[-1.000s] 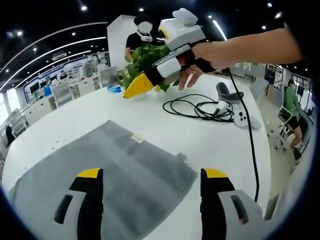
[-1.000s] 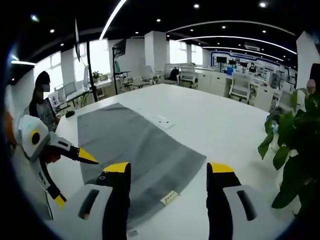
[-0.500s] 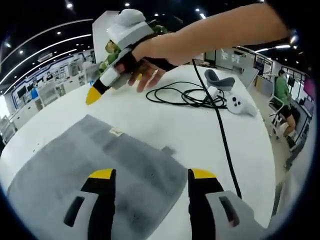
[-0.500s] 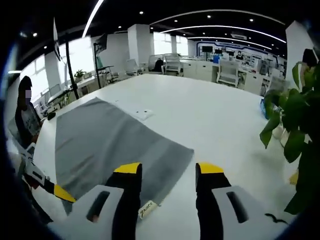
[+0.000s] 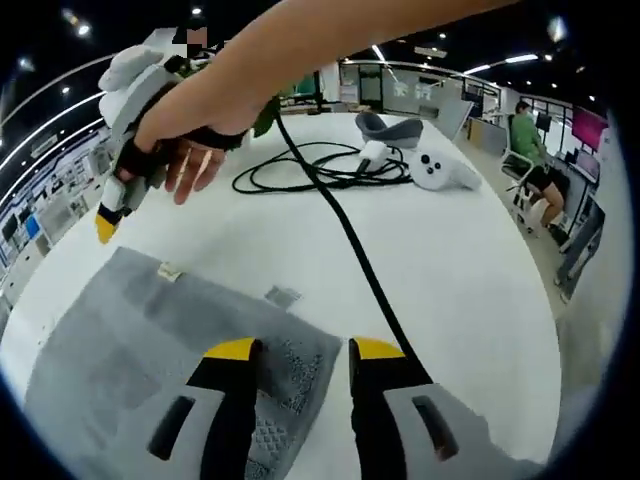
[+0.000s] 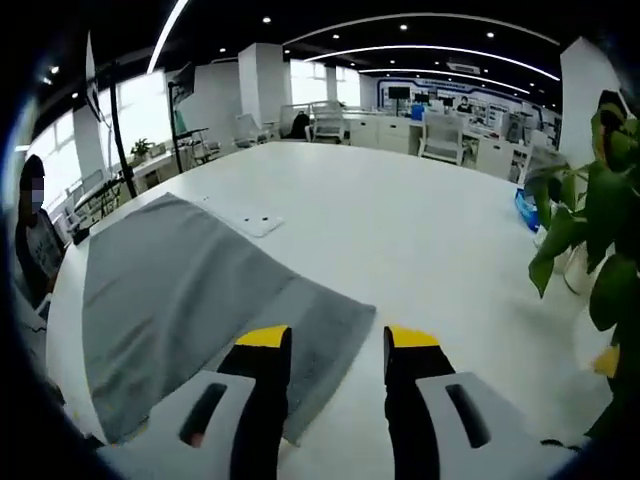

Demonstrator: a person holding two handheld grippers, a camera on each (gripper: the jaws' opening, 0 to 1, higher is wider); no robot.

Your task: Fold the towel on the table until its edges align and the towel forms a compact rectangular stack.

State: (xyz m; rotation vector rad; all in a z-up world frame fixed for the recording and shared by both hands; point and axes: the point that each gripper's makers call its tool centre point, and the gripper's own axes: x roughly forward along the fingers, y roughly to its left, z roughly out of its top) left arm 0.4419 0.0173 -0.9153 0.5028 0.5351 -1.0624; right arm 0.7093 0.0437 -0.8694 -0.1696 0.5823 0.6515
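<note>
The grey towel (image 5: 150, 350) lies flat on the white table (image 5: 470, 290). In the left gripper view my left gripper (image 5: 305, 352) is low over the towel's near corner, open, with the corner lying between its narrowly spaced jaws. My right gripper (image 5: 105, 225), held by a hand, hangs above the towel's far edge at the upper left. In the right gripper view the towel (image 6: 170, 290) spreads to the left. There my right gripper (image 6: 337, 340) is open, its jaws standing either side of another corner of the towel.
A coiled black cable (image 5: 330, 170), a grey headset (image 5: 390, 128) and a white controller (image 5: 440, 170) lie beyond the towel. A cable runs from the right hand past my left jaws. A green plant (image 6: 590, 240) stands at the right, a white plate (image 6: 255, 222) beside the towel.
Both grippers have come down and closer to towel corners, and both pairs of jaws have narrowed. In the left gripper view the right gripper has shifted left.
</note>
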